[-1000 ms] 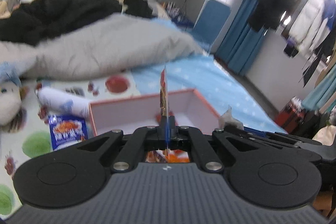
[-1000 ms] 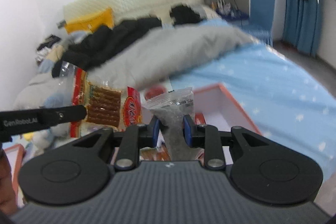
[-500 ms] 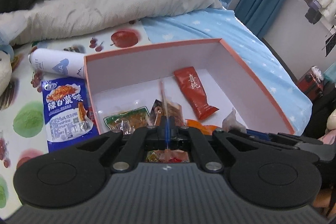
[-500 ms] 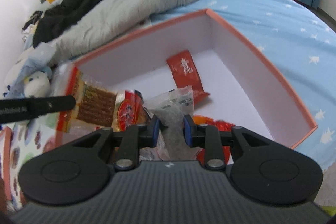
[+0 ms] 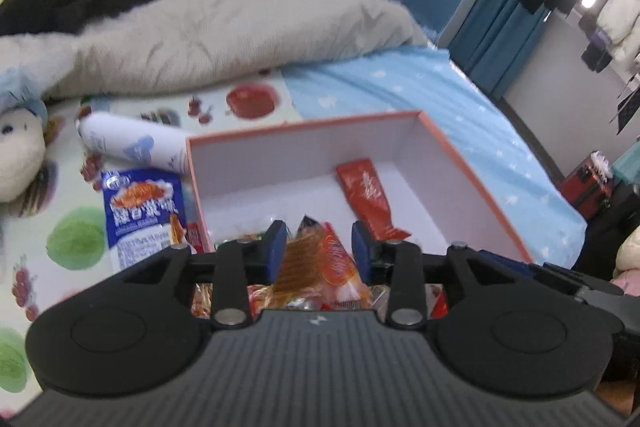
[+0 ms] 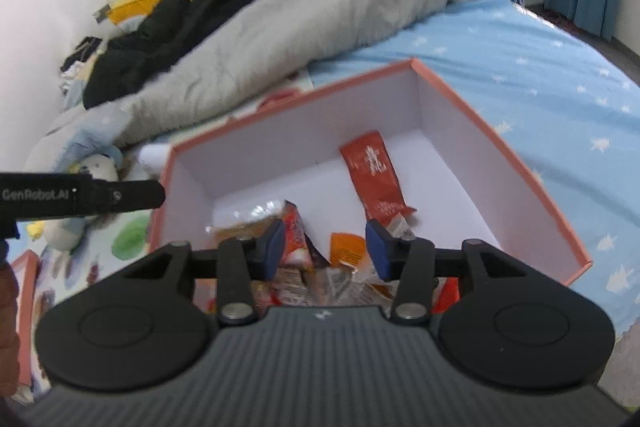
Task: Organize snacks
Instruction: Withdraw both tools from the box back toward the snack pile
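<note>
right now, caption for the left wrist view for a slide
Left gripper opening over an orange snack packet above the pink box.

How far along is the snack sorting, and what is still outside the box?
Done: several packets already lie in the pink box, including a long red packet and a pile at the near end. In hand: both tools are opening over that pile; an orange packet sits loose between the left tool pads, and nothing is gripped by the right tool. Left: the blue packet and white tube outside the box.
</note>
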Available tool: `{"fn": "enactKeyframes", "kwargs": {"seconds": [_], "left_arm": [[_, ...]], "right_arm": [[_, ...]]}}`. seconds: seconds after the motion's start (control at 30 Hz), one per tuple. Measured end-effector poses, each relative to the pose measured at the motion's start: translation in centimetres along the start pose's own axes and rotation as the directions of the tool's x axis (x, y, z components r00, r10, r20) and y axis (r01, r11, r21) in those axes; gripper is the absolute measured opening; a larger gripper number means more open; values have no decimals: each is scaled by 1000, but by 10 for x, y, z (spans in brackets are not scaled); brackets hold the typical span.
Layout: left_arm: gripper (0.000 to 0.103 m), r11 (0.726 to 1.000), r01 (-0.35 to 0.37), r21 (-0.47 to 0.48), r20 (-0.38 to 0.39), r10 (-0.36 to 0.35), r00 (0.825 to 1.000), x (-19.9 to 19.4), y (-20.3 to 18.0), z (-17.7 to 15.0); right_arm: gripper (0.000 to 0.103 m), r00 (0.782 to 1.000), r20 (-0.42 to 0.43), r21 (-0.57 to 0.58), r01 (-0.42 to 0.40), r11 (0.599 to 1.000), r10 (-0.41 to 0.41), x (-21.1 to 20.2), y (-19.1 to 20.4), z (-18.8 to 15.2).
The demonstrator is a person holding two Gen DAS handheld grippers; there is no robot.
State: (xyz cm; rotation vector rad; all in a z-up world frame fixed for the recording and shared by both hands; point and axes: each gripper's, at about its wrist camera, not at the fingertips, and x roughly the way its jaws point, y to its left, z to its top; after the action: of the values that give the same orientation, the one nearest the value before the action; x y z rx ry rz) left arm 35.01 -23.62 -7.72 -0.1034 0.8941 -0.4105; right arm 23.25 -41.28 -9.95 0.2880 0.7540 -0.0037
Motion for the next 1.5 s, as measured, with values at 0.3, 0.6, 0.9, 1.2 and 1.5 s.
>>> {"fn": "enactKeyframes", "kwargs": {"seconds": [0.3, 0.6, 0.9, 1.2, 1.5], "left_arm": [[41, 999, 19, 46, 129, -25, 991, -86, -4, 3], [41, 998, 25, 62, 227, -39, 973, -162, 8, -19], [41, 1000, 5, 22, 280, -11, 960, -211, 43, -56], [41, 999, -42, -18, 294, 46, 955, -245, 87, -102], [41, 990, -69, -119, 270, 100, 958, -252, 131, -153]], "right_arm": [[47, 991, 130, -32, -20, 999, 24, -64, 41, 9], [48, 974, 226, -89, -16, 996, 36, -111, 86, 0], [48, 955, 290, -133, -31, 991, 69, -136, 128, -22], [48, 955, 276, -141, -72, 987, 109, -135, 167, -62], [48, 966, 230, -183, -73, 980, 115, -124, 195, -111]]}}
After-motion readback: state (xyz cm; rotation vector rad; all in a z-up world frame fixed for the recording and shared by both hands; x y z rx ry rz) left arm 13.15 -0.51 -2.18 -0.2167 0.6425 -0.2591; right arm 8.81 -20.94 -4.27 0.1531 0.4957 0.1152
